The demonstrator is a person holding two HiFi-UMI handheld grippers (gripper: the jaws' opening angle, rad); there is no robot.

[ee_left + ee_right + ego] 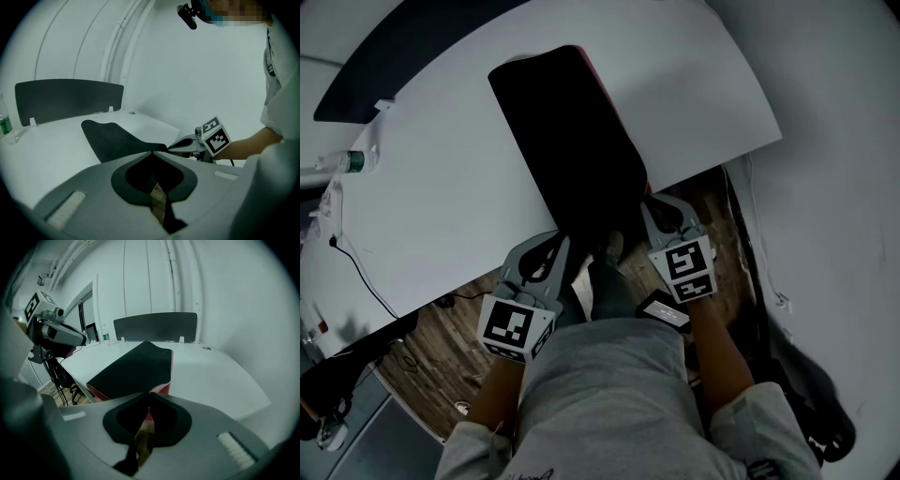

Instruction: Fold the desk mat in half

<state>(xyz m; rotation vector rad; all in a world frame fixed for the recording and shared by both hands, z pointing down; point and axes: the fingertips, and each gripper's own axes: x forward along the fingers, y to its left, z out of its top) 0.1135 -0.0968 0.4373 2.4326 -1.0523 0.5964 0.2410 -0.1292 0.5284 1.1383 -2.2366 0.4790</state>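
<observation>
A black desk mat (572, 141) with a red underside lies lengthwise on the white desk (441, 206), its near end at the desk's front edge. My left gripper (563, 240) is shut on the mat's near left corner (151, 153). My right gripper (651, 202) is shut on the near right corner (151, 393). Red shows along the mat's edges (162, 389) in the right gripper view. Each gripper appears in the other's view: the right gripper (174, 146) and the left gripper (83, 339). The mat (112, 139) bulges a little between the two grips.
A dark partition panel (394, 56) stands along the desk's far edge. A water bottle (347, 161) sits at the far left, with a thin cable (356, 267) near the left front edge. Below are a wooden floor (441, 347) and a black chair base (811, 398).
</observation>
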